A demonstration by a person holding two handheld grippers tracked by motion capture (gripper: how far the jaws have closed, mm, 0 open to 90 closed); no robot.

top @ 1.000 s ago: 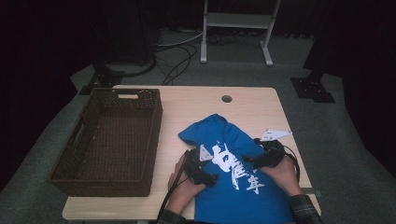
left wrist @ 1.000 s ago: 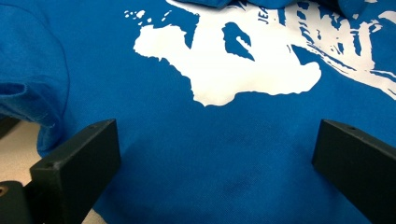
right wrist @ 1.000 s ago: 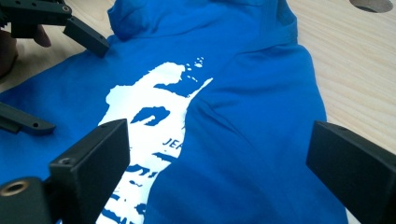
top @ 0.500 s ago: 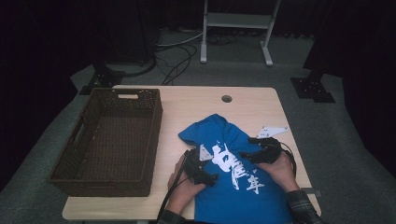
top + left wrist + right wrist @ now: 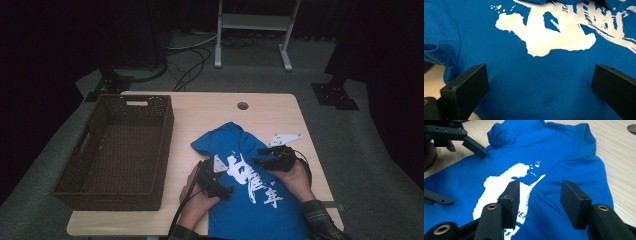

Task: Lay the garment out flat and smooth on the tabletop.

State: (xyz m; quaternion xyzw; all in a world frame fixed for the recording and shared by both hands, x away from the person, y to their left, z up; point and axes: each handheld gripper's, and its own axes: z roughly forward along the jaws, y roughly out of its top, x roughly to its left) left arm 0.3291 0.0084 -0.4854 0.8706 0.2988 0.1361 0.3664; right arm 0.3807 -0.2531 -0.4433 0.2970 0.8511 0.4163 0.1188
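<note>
A blue T-shirt (image 5: 235, 142) with a white print lies flat on the table, its collar end away from the person. My left gripper (image 5: 225, 180) rests on the shirt's left part, its jaws wide apart over smooth cloth (image 5: 474, 30). My right gripper (image 5: 257, 156) sits on the shirt's right part, pointing left. Its jaws have just been closing, and in the right gripper view (image 5: 540, 200) a low ridge of blue cloth (image 5: 564, 152) runs between them, with a gap still showing at each pad. That view has the left gripper (image 5: 456, 172) farther off, open.
A dark wicker basket (image 5: 160, 145) stands on the left half of the wooden table (image 5: 280, 115). A round cable hole (image 5: 243, 106) sits near the far edge. Dark floor, cables and a metal stand lie beyond the table.
The right gripper has edged slightly left over the shirt. The left hand and the shirt have stayed put.
</note>
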